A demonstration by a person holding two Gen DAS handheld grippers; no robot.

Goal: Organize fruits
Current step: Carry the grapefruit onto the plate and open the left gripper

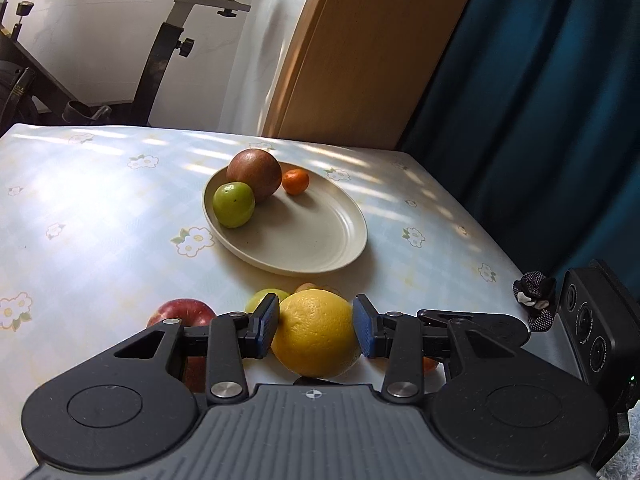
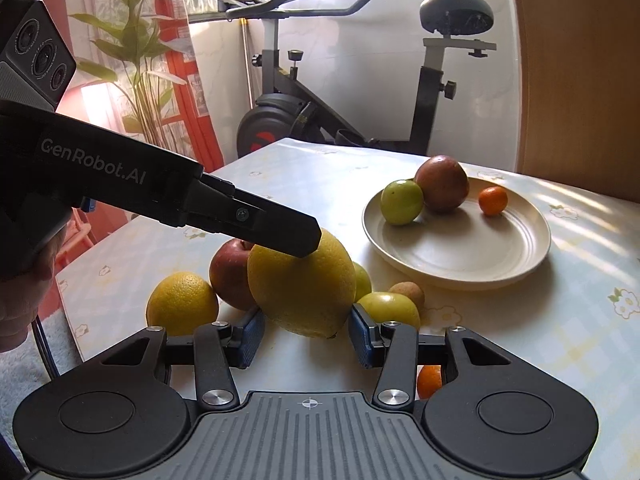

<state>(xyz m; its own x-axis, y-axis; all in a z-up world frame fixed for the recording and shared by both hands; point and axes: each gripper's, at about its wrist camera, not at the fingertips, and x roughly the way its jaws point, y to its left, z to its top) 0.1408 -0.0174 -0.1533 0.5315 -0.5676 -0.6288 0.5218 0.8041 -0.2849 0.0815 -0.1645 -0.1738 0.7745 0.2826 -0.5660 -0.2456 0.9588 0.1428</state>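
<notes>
A large yellow citrus fruit (image 1: pixel 316 334) sits between the blue pads of my left gripper (image 1: pixel 316 320), which is shut on it and holds it above the table. In the right wrist view a left finger (image 2: pixel 296 236) rests on that fruit (image 2: pixel 300 284). My right gripper (image 2: pixel 306 334) is open; its pads flank the fruit's lower tip without touching. The cream plate (image 1: pixel 320 248) holds a brown-red fruit (image 1: pixel 254 174), a green fruit (image 1: pixel 233 205) and a small orange (image 1: pixel 296 181). On the cloth lie a red apple (image 2: pixel 230 276), a yellow orange (image 2: pixel 182 304) and a green fruit (image 2: pixel 390 308).
A small brown fruit (image 2: pixel 408 292) and a small orange (image 2: pixel 429 380) lie near my right fingers. An exercise bike (image 2: pixel 360 100) stands beyond the table's far edge. A wooden panel (image 1: pixel 360 60) and a blue curtain (image 1: pixel 540 100) border the right. A dark cloth item (image 1: pixel 534 296) sits at the table's right edge.
</notes>
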